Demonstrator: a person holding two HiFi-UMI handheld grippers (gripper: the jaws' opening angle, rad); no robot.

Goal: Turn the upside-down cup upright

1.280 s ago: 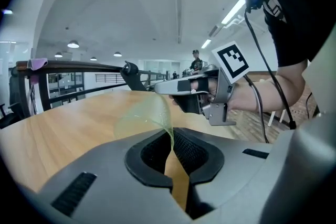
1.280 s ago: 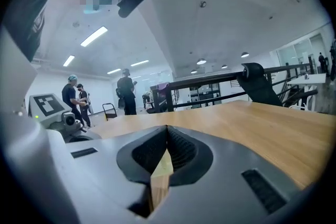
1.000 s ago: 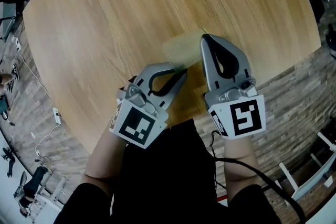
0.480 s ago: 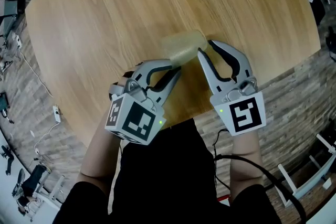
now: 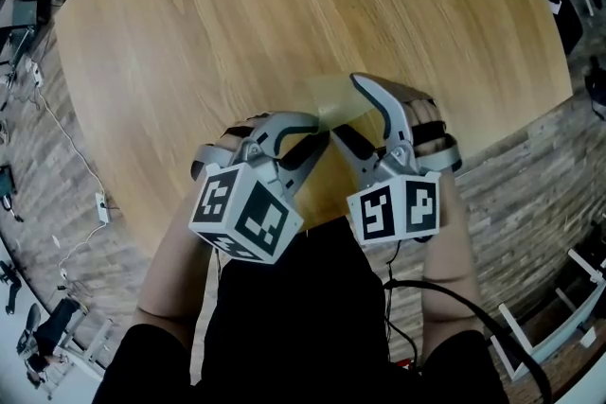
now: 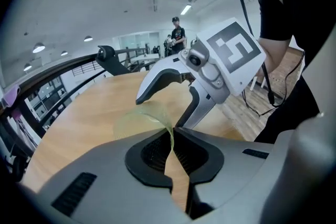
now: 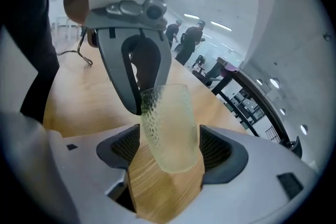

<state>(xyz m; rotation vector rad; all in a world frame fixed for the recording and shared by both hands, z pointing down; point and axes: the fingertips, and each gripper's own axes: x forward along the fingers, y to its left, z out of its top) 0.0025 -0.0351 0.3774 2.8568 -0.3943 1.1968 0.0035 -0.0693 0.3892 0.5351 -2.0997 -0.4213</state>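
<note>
The left gripper [image 6: 172, 136] has its jaws pinched together on the thin rim wall of the cup [image 7: 170, 128], while the right gripper [image 7: 170, 148], jaws just opened wide, flanks the cup's body without pressing it, the left's tips close ahead, above the table [image 5: 237, 14].

- I can read no words, numbers or brand names anywhere.
- The left gripper [image 5: 320, 135] and right gripper [image 5: 347, 107] carry only black-and-white square marker patterns, no letters.
</note>
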